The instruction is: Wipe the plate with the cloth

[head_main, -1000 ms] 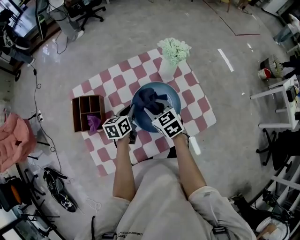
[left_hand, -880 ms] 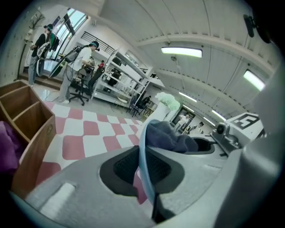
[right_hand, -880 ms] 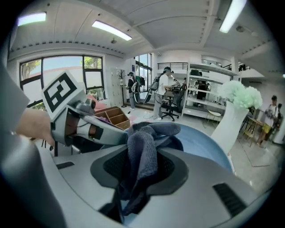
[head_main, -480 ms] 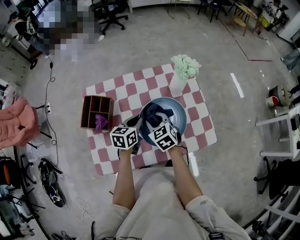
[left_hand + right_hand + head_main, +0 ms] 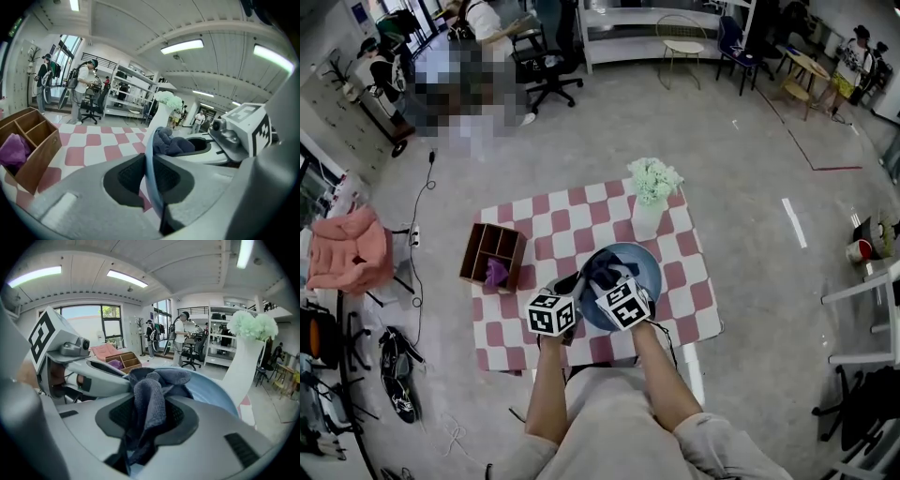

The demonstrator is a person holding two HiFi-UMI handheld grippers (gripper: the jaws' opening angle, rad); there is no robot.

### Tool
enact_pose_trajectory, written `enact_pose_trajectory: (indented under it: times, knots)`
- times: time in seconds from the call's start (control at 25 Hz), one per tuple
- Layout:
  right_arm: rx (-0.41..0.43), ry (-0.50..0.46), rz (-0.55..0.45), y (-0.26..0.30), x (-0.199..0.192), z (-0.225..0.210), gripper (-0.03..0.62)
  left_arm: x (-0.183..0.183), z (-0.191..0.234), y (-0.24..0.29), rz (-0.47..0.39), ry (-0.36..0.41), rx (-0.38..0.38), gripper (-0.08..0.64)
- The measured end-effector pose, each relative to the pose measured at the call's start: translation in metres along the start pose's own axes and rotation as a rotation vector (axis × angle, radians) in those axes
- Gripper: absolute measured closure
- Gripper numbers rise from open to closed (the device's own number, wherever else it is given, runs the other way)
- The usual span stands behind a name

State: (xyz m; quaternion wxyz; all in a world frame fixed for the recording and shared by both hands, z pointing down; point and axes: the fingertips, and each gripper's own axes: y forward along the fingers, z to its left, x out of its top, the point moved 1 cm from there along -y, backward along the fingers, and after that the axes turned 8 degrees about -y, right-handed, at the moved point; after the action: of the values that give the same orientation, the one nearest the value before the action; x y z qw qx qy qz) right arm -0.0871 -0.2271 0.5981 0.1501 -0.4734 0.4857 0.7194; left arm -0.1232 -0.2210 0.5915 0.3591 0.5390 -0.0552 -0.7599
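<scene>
A light blue plate point(image 5: 645, 266) is near the front of the checked table. My left gripper point(image 5: 574, 285) is shut on its left rim, which shows edge-on between the pads point(image 5: 151, 174). A dark blue cloth point(image 5: 601, 269) lies bunched on the plate. My right gripper point(image 5: 604, 281) is shut on that cloth. In the right gripper view the cloth point(image 5: 150, 397) hangs between the pads, with the plate point(image 5: 208, 390) behind it. In the left gripper view the cloth point(image 5: 172, 142) rests against the plate.
A white vase of pale green flowers point(image 5: 651, 195) stands just behind the plate. A wooden compartment box point(image 5: 493, 253) holding a purple cloth point(image 5: 496, 273) sits at the table's left. The red-and-white checked tablecloth point(image 5: 546, 232) covers a small table surrounded by floor.
The head view has pulled back, so the table looks smaller and more of the room shows. Both grippers keep their hold on the plate and the cloth.
</scene>
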Motion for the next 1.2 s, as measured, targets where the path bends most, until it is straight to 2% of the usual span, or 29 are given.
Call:
enact_pose_trajectory:
  times: [0.36,0.64,1.2]
  knots:
    - [0.008,-0.043,-0.033,-0.024,-0.008,-0.019,0.465,-0.003,-0.029,0.011,-0.014,0.016,0.038,0.532]
    - [-0.026,-0.062,-0.065,-0.037,-0.001,-0.035,0.465,0.006,-0.043,0.008,-0.021,0.121,0.097,0.532]
    - [-0.11,0.023,-0.081,-0.054,-0.022,-0.079,0.465,0.001,-0.052,0.008,-0.038,0.082,0.08,0.532]
